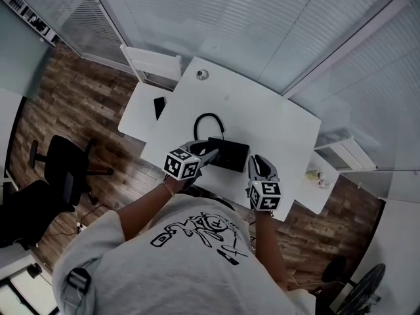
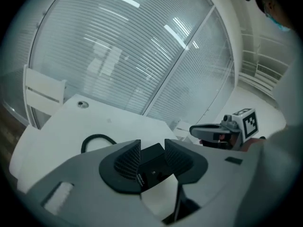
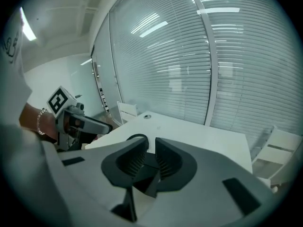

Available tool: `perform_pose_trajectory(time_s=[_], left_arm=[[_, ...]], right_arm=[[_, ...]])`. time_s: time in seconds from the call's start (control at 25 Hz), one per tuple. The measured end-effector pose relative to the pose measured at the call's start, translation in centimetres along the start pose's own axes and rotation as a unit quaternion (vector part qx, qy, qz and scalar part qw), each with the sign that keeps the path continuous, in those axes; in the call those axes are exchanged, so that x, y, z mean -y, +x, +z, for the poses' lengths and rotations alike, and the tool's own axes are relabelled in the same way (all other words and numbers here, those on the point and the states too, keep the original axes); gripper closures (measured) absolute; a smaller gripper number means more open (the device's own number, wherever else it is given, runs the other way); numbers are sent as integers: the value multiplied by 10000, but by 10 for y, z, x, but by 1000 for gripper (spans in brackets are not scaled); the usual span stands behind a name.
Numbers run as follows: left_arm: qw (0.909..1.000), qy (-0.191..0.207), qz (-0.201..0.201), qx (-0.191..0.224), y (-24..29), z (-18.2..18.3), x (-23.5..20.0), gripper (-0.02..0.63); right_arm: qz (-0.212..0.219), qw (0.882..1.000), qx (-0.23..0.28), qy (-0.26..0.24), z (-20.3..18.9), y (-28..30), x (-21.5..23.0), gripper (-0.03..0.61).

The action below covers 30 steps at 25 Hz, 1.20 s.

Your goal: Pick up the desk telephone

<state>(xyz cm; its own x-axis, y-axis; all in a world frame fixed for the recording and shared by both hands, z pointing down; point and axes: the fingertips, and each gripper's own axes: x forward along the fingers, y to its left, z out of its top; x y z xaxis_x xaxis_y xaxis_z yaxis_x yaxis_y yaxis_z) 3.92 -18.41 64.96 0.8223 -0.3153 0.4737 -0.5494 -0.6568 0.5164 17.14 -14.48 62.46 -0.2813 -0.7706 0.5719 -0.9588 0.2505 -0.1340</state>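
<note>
Black rectangular desk telephone sits flat on the white table, near the edge closest to the person. Its black coiled cord loops in an arch on the tabletop just behind it.

Left hand-held gripper: tips at the telephone's left end, pointing down at a shallow slant. In the left gripper view the jaws stand slightly apart, a narrow gap, with the telephone's black body showing in that gap. Can't tell whether the pads touch it; no clamp visible.

Right hand-held gripper: just off the telephone's right end, also slanted down. In the right gripper view the jaws are closed to a sliver, nothing gripped. Both marker cubes face up toward the head camera.

Person wears a grey T-shirt with a black print, forearms reaching over the table edge.

Rest of the table: bare, apart from a small round grommet at the far corner.

Left of the table: a lower white side table butts against it, with a flat black rectangular item on top. A white slatted chair stands behind that.

Right of the table: a small white shelf surface with a few small objects, too small to identify.

Wood-plank floor on the left, with a black office chair on it. Glass wall with horizontal blinds behind the table.
</note>
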Motion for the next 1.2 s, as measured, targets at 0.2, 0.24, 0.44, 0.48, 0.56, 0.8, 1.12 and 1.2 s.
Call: perform_pose_trajectory(time_s=[0.2, 0.24, 0.44, 0.48, 0.56, 0.8, 1.12, 1.2], left_arm=[[9990, -364, 63, -257, 15, -28, -24, 472], [9986, -425, 61, -321, 17, -34, -28, 471], [9959, -582, 167, -677, 33, -66, -52, 457], [9953, -578, 220, -751, 37, -72, -58, 456], [9938, -627, 265, -883, 44, -82, -69, 444], [9860, -1234, -21, -1117, 65, -106, -78, 381], [9820, -1553, -52, -1070, 64, -113, -83, 363], [9804, -1622, -3, -1119, 63, -118, -85, 356]], right_arm=[[115, 9991, -372, 161, -34, 21, 7, 517], [143, 9988, -425, 193, -39, 25, 7, 509], [266, 9959, -723, 465, -66, 41, 13, 486], [296, 9949, -775, 571, -71, 44, 14, 478], [320, 9931, -848, 748, -79, 50, 17, 465], [465, 9871, -1145, 1016, -98, 66, 19, 417], [615, 9777, -1345, 1494, -117, 78, 19, 383], [638, 9765, -1319, 1581, -117, 79, 18, 383]])
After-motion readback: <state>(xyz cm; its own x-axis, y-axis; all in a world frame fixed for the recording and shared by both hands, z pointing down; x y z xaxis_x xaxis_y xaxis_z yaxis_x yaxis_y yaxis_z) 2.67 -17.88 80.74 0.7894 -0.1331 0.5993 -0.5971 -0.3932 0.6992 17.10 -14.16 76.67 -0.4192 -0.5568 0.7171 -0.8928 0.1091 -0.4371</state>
